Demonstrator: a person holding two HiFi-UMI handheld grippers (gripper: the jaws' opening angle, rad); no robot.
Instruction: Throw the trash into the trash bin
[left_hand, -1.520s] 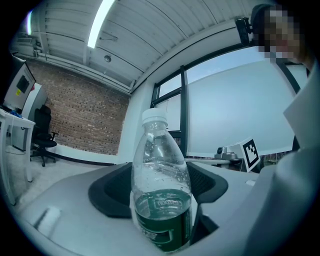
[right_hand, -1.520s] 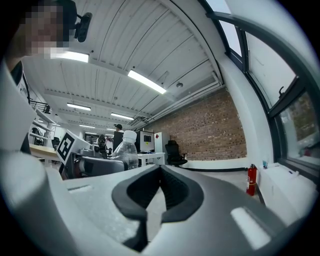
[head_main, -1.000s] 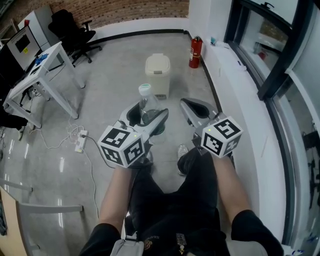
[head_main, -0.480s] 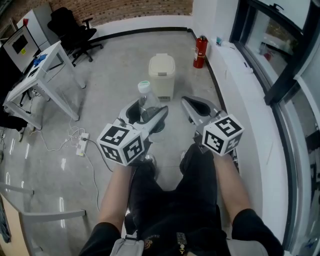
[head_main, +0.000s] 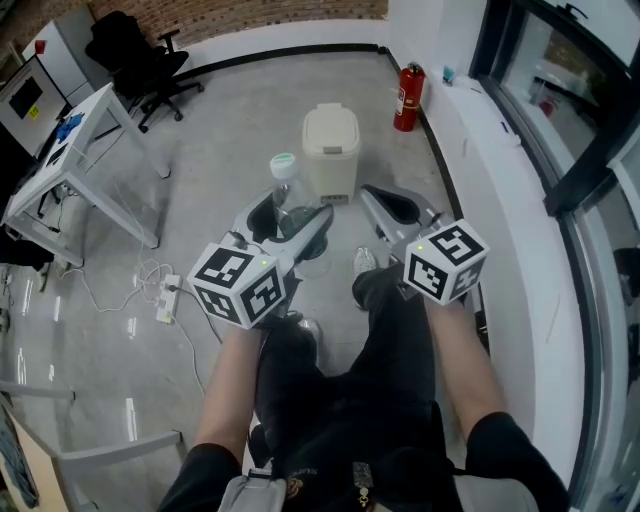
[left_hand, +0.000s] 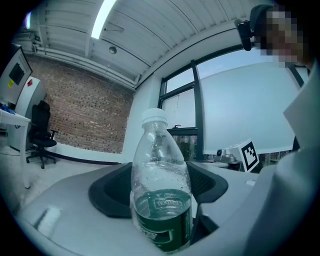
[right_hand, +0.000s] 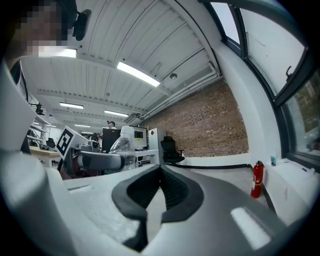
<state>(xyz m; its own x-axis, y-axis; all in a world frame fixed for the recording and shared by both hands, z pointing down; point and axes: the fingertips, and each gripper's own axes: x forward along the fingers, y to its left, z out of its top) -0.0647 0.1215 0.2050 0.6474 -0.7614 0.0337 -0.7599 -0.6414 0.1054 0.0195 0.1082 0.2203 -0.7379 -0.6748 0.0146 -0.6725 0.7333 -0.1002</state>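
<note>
A clear plastic bottle (head_main: 285, 197) with a white cap and a green label (left_hand: 161, 220) stands upright between the jaws of my left gripper (head_main: 291, 218), which is shut on its lower body (left_hand: 161, 192). The beige lidded trash bin (head_main: 331, 150) stands on the floor just beyond both grippers, its lid down. My right gripper (head_main: 388, 207) is held level to the right of the bottle, its dark pads (right_hand: 170, 192) closed together on nothing. The right gripper view also shows the bottle (right_hand: 122, 145) in the left gripper (right_hand: 97, 160) off to its left.
A red fire extinguisher (head_main: 406, 97) stands by the white window ledge (head_main: 500, 170) to the right of the bin. A white table (head_main: 70, 165), an office chair (head_main: 135, 50) and a power strip with cables (head_main: 165, 298) lie to the left. The person's legs and shoes (head_main: 368, 285) are below the grippers.
Both grippers and the person have moved forward towards the trash bin, which now sits closer to the jaws. The bottle stays held in the left gripper.
</note>
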